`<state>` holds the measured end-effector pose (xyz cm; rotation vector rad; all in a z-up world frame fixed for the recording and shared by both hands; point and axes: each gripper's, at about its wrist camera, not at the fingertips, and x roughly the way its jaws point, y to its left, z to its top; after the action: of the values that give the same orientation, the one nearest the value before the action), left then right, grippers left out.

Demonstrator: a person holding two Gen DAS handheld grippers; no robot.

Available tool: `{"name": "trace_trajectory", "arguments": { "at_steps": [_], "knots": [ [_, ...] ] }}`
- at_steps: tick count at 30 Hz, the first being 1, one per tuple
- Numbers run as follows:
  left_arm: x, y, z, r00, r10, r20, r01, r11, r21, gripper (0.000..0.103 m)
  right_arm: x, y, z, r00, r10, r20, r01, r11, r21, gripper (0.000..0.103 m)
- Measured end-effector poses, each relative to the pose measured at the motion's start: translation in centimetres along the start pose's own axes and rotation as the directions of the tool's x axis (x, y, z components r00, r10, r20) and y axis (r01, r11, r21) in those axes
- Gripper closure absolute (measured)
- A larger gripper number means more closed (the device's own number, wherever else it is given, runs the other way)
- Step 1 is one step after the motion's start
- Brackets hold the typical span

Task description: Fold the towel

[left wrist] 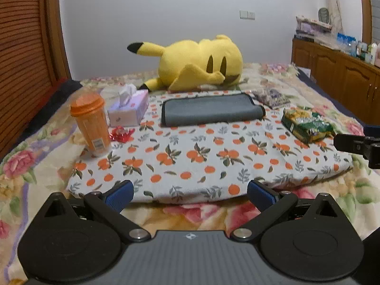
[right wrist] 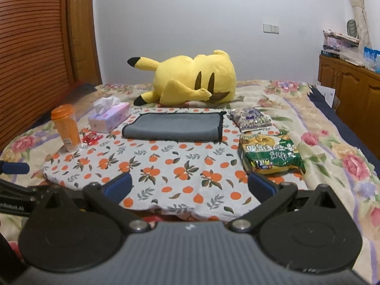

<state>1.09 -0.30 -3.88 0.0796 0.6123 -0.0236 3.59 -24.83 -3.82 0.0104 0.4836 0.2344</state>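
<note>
A grey towel point(left wrist: 211, 110) with a dark hem lies folded flat at the far side of an orange-print mat point(left wrist: 201, 161) on the bed; it also shows in the right wrist view point(right wrist: 174, 127). My left gripper point(left wrist: 190, 193) is open and empty at the mat's near edge, well short of the towel. My right gripper point(right wrist: 190, 186) is open and empty over the mat's near edge. The right gripper's tip shows at the right edge of the left wrist view point(left wrist: 356, 143).
An orange cup point(left wrist: 91, 123), a tissue box point(left wrist: 129, 108) and a red wrapper point(left wrist: 121, 133) stand left of the towel. A green snack bag point(left wrist: 307, 124) and a purple packet point(left wrist: 273, 98) lie to its right. A yellow plush point(left wrist: 197, 63) lies behind. A wooden cabinet point(left wrist: 337, 76) stands on the right.
</note>
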Motion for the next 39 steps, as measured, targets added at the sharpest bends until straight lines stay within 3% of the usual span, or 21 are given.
{"name": "trace_trajectory", "arguments": {
  "at_steps": [16,31,39],
  "knots": [
    [-1.9,-0.4,0.3,0.993,0.017,0.118,-0.020,1.000,0.024,0.000,-0.9,-0.3,0.1,0.998,-0.003,0.069,0.002,1.000,0.008,0.000],
    [-3.2,-0.2,0.4,0.980,0.021,0.196,-0.024,1.000,0.011,0.000,-2.8,0.0,0.2,0.979,-0.010,0.201,0.013,1.000,-0.010,0.000],
    [-3.4,-0.1,0.4,0.978,0.021,0.210,-0.022,1.000,0.007,0.000,-2.9,-0.2,0.2,0.977,-0.015,0.212,0.015,1.000,0.001,0.000]
  ]
}}
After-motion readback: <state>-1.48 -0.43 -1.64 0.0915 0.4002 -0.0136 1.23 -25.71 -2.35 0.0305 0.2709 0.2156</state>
